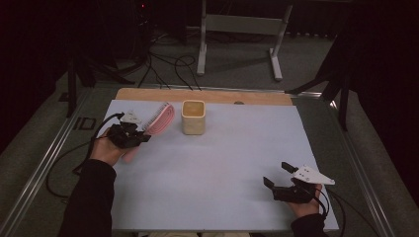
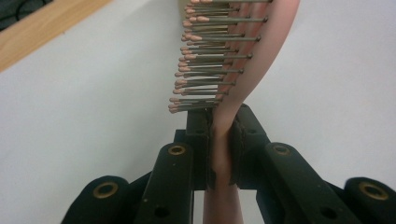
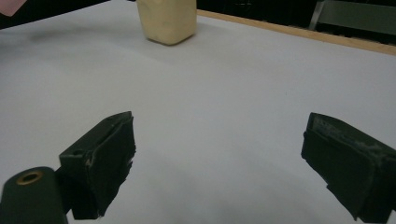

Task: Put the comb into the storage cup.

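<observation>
A pink hairbrush [image 1: 159, 120] with metal bristles is held above the white sheet at the left. My left gripper [image 1: 141, 138] is shut on its handle, and in the left gripper view the jaws clamp the pink hairbrush neck [image 2: 223, 140] just below the bristles. A cream square cup [image 1: 193, 117] stands upright to the right of the brush head; the cream cup [image 3: 166, 19] also shows far off in the right gripper view. My right gripper [image 1: 277, 174] rests near the table's front right, open, with nothing between its jaws [image 3: 219, 154].
The white sheet [image 1: 222, 158] covers most of the table, with a wooden strip [image 1: 197, 95] along the far edge. Cables and a grey stand's legs [image 1: 237, 44] lie on the floor beyond. Metal rails run along both table sides.
</observation>
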A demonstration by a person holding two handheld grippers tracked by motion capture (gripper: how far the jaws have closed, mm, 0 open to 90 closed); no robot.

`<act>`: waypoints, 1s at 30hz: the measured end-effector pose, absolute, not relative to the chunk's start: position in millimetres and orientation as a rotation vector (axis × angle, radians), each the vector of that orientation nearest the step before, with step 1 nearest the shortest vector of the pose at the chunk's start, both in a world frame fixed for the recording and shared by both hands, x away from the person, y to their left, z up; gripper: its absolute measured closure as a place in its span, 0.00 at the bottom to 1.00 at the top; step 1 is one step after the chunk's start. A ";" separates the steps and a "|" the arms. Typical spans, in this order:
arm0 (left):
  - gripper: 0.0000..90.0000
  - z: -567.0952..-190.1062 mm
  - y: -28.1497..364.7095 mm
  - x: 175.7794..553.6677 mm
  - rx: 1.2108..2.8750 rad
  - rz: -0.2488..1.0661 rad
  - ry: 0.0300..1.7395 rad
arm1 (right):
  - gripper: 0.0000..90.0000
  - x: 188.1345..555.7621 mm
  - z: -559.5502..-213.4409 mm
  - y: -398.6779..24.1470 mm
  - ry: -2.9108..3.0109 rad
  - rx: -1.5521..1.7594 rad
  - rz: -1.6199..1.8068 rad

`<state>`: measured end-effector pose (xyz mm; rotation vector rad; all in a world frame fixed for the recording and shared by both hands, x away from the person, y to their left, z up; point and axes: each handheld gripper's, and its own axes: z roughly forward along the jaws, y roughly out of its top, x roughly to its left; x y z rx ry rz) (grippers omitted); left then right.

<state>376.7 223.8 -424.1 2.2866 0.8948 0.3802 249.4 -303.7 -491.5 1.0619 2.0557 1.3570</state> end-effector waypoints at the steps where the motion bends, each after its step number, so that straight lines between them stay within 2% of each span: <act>1: 0.89 -422.5 224.1 374.9 2.273 0.385 0.896 | 0.10 249.5 -491.4 -303.8 2.056 1.062 1.356; 13: 0.89 -410.5 221.2 360.8 2.193 0.446 0.874 | 0.10 251.6 -491.2 -300.9 2.061 1.064 1.364; 30: 0.89 -397.9 209.0 349.6 2.058 0.456 0.844 | 0.10 258.6 -478.7 -307.1 2.006 1.093 1.430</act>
